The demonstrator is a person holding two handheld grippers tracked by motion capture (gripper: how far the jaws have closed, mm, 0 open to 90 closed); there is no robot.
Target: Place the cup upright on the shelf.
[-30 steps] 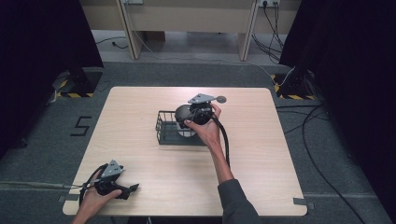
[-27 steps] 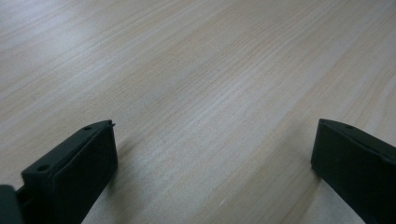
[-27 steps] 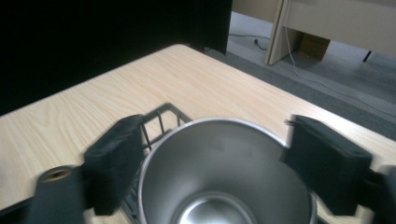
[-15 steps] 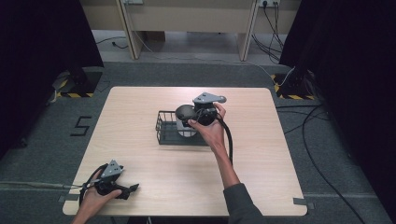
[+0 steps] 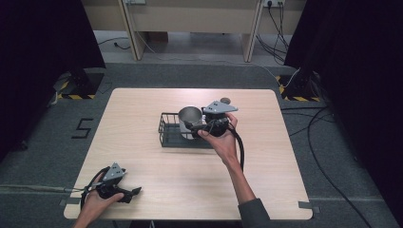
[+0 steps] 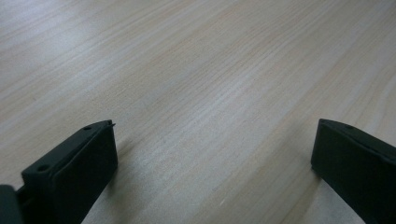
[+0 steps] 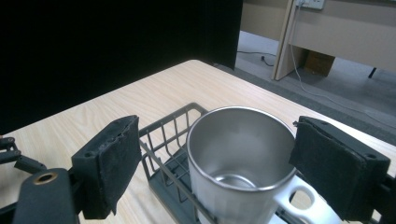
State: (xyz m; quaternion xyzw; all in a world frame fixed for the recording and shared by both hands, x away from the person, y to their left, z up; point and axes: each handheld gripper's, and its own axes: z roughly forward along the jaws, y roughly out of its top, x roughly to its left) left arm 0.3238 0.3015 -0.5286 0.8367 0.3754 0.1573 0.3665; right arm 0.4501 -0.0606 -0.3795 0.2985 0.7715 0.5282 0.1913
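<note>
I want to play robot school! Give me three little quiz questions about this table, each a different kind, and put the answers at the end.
1. True or false: the metal cup sits in the black wire basket.
2. Which gripper has the cup between its jaws? A) left gripper B) right gripper
3. Fill in: the left gripper's jaws are wide ____ over bare table.

Key: 1 true. 2 B; its pads flank the cup, not clearly touching. 3 open.
</note>
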